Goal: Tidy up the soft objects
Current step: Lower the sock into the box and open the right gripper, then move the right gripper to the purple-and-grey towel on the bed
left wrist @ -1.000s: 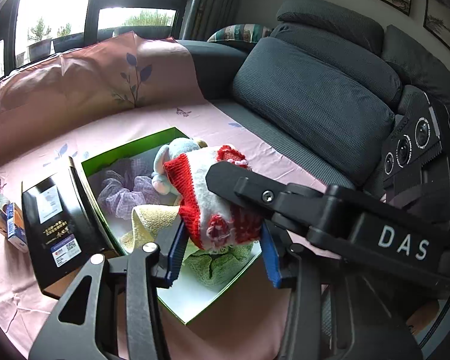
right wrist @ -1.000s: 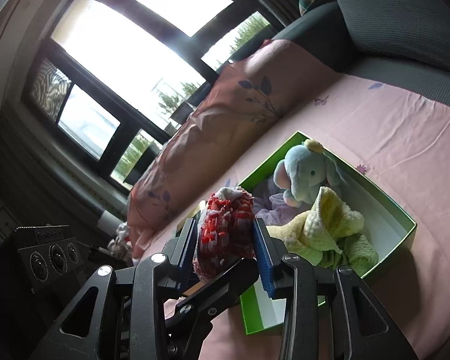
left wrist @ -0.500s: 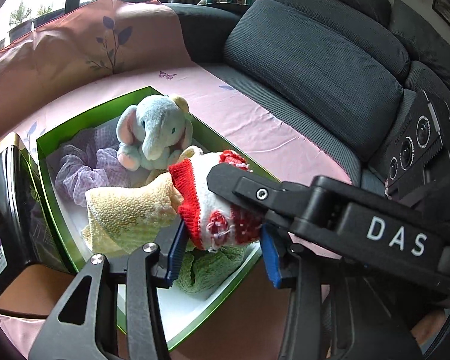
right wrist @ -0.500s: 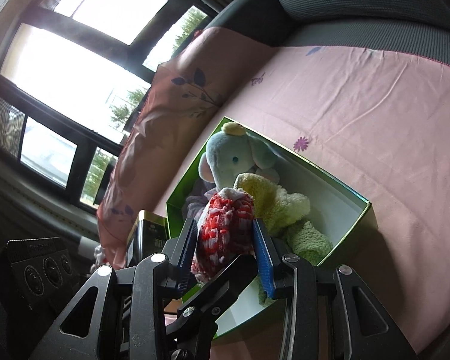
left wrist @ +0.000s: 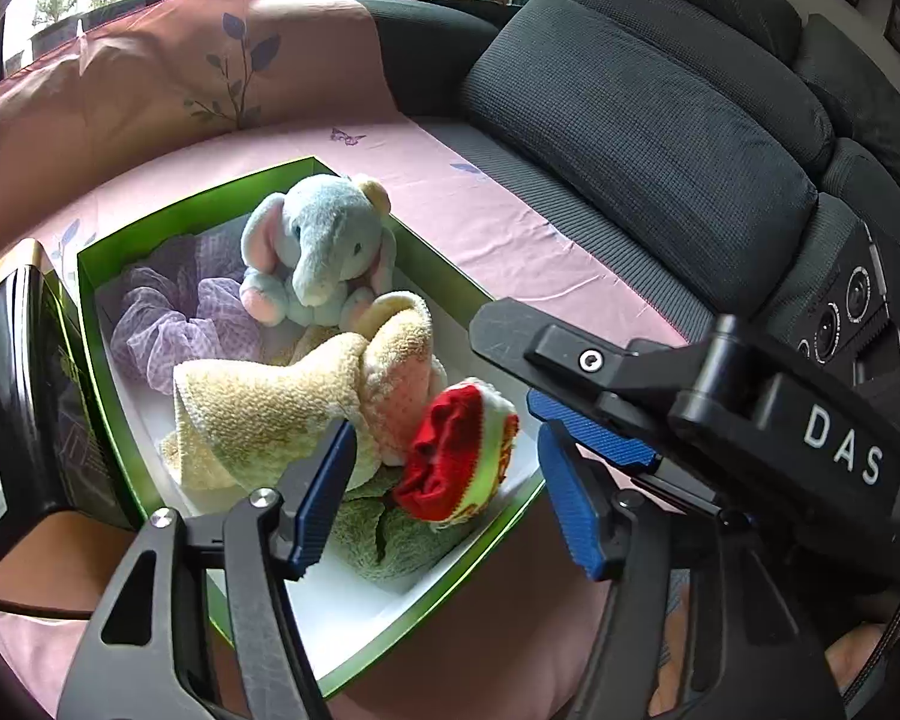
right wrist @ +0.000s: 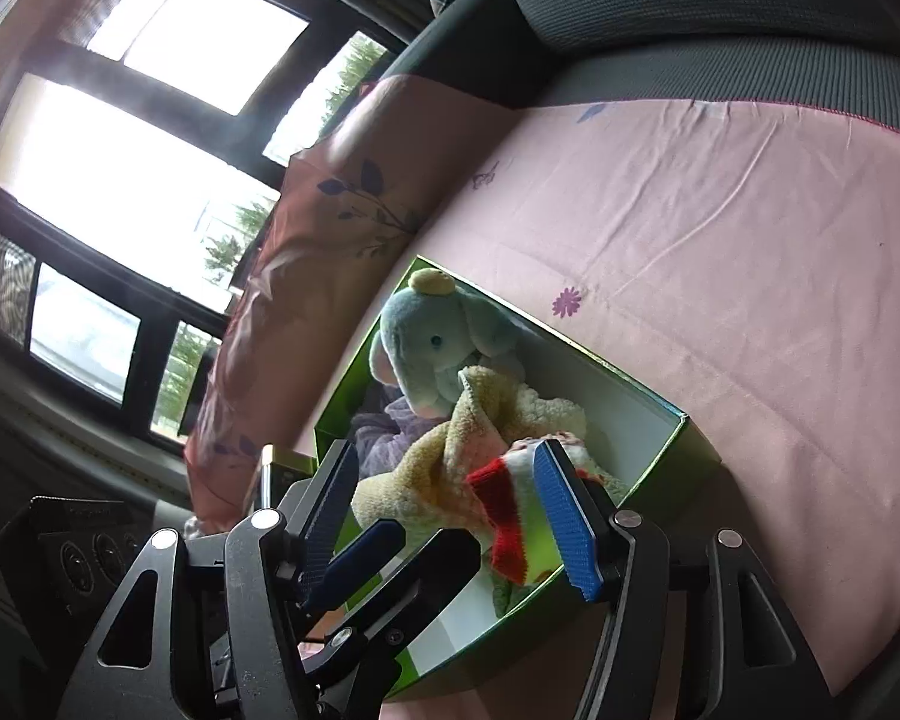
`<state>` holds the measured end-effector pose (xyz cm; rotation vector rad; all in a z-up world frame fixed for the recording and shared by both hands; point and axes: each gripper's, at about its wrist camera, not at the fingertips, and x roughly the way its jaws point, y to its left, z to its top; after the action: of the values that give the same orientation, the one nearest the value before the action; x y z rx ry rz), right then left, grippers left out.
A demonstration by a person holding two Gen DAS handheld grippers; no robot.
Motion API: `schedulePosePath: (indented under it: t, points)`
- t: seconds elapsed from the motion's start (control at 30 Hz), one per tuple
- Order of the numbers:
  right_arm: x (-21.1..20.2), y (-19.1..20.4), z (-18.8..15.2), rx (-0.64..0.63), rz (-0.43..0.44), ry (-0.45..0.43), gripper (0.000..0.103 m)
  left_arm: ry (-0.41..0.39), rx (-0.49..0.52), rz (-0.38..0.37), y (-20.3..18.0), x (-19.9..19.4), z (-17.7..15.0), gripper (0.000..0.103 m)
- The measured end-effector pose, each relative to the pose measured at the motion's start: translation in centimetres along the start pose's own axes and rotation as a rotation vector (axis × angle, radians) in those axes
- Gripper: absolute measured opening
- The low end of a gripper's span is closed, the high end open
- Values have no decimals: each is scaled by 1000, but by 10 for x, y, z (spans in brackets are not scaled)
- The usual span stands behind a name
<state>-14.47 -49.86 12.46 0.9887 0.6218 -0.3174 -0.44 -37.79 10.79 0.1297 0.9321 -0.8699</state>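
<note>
A red and white knitted piece (left wrist: 459, 459) lies loose on a yellow towel (left wrist: 282, 402) and a green towel (left wrist: 384, 540) inside the green box (left wrist: 432, 264). A blue elephant plush (left wrist: 324, 246) and purple mesh fabric (left wrist: 168, 324) fill the box's far end. My left gripper (left wrist: 444, 504) hangs just above the knitted piece, its jaws opening, pads apart from it. My right gripper (right wrist: 447, 510) reaches in from the right with jaws opening too. The knitted piece (right wrist: 510, 510) lies beside the right gripper's blue pad, not squeezed.
The box (right wrist: 576, 351) sits on a pink sheet (left wrist: 510, 222) spread over a dark grey sofa (left wrist: 630, 138). A black carton (left wrist: 24, 396) stands against the box's left wall. A pink leaf-print cover (left wrist: 150, 72) rises behind, below the windows.
Both grippers came down over the box with the knitted piece pinched between them. Both pairs of jaws then spread, and the piece dropped onto the towels.
</note>
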Motion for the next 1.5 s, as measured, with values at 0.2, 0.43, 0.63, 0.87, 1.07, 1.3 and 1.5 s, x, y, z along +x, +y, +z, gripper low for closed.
schedulePosePath:
  t: [0.2, 0.43, 0.63, 0.87, 1.07, 1.3, 1.5]
  points:
    - [-19, 19, -4, -38, 38, -59, 77, -101, -20, 23, 8, -45, -1, 88]
    - [-38, 51, -17, -125, 67, -112, 93, -212, -69, 81, 27, -112, -15, 96]
    - [-47, 83, -33, -213, 72, -155, 103, -263, -180, 185, 68, -159, -44, 102]
    - [-36, 122, -56, -348, 47, -124, 103, -284, -282, 319, 123, -200, -86, 102]
    - [-8, 160, -85, -480, 20, -59, 103, -300, -425, 475, 195, -222, -130, 102]
    - [31, 207, -138, -635, 28, 41, 103, -306, -677, 522, 280, -237, -188, 102]
    - [88, 243, -195, -752, 9, 204, 103, -315, -775, 593, 326, -262, -216, 102]
